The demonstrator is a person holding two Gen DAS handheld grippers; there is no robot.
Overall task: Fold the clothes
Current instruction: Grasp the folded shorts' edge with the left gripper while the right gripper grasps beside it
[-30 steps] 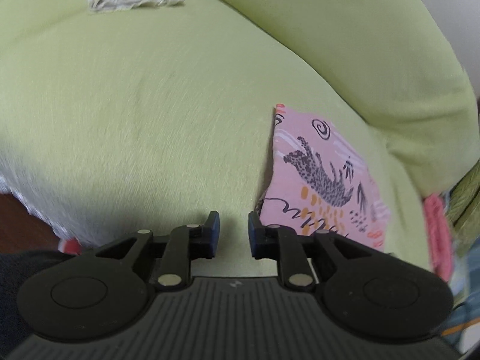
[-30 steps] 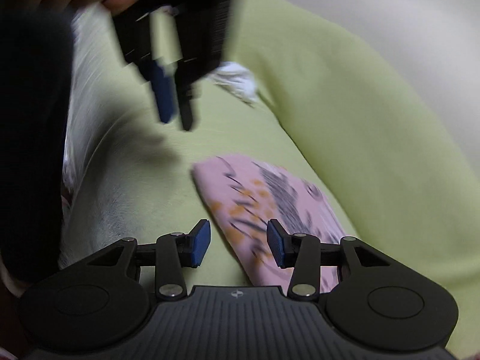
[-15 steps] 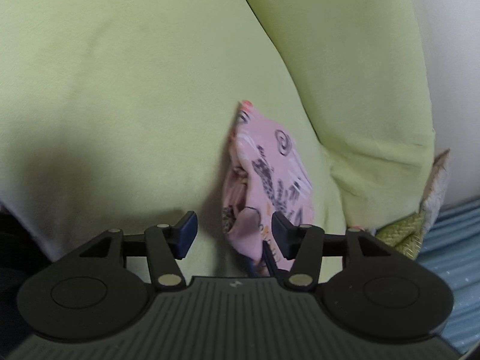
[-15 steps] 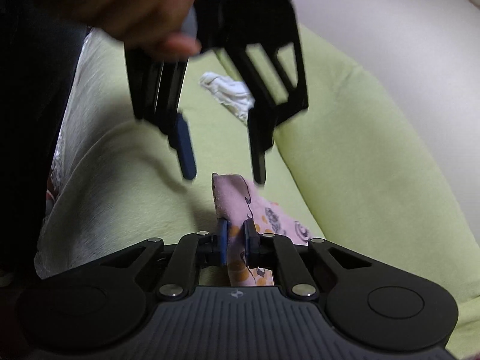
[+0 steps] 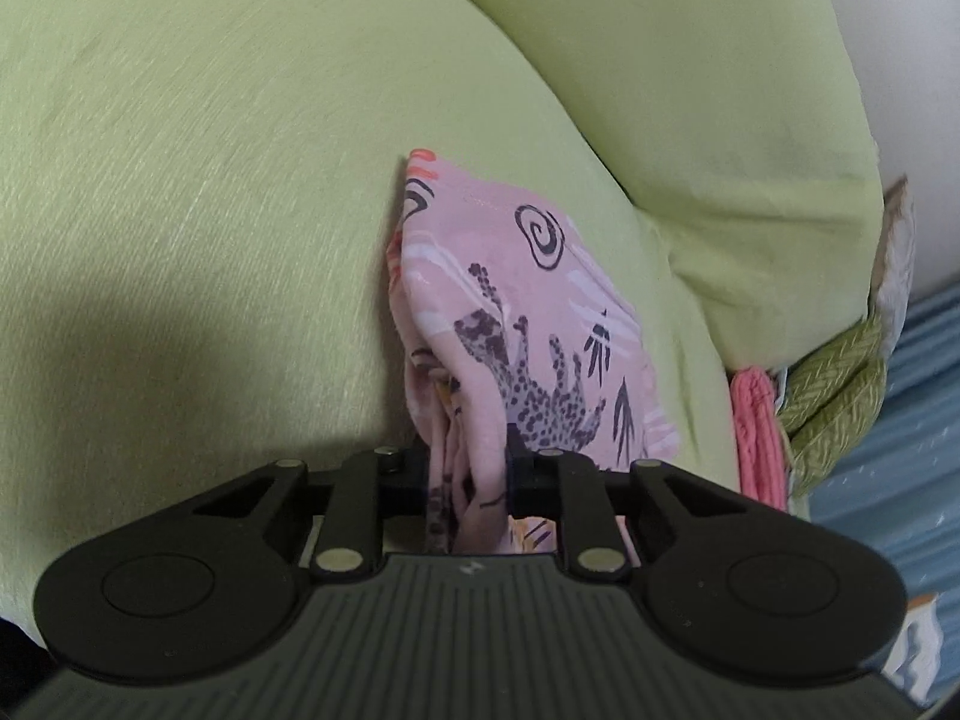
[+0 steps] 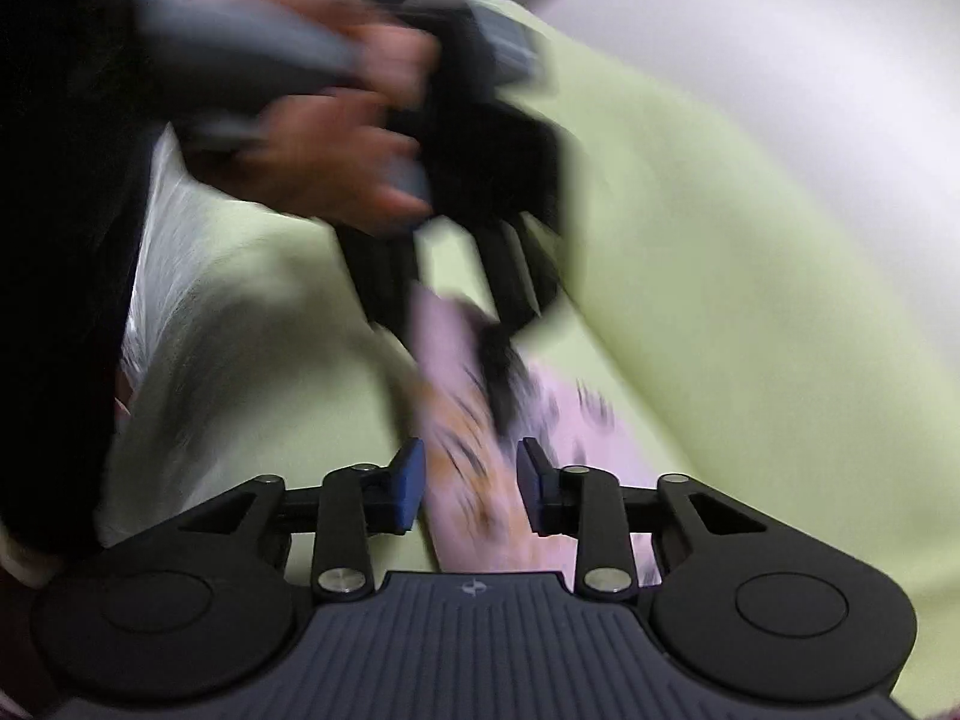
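Right gripper at 6 o'clock, blue pads parted astride the pink cloth. At 11 o'clock, blurred, a hand holds the left gripper clamped on the cloth's far end, over the green sofa.

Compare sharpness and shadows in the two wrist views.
Left wrist view: sharp; pink cloth print crisp, a soft shadow on the green cushion at left. Right wrist view: heavy motion blur smears the hand, left gripper and cloth; right gripper sharp.
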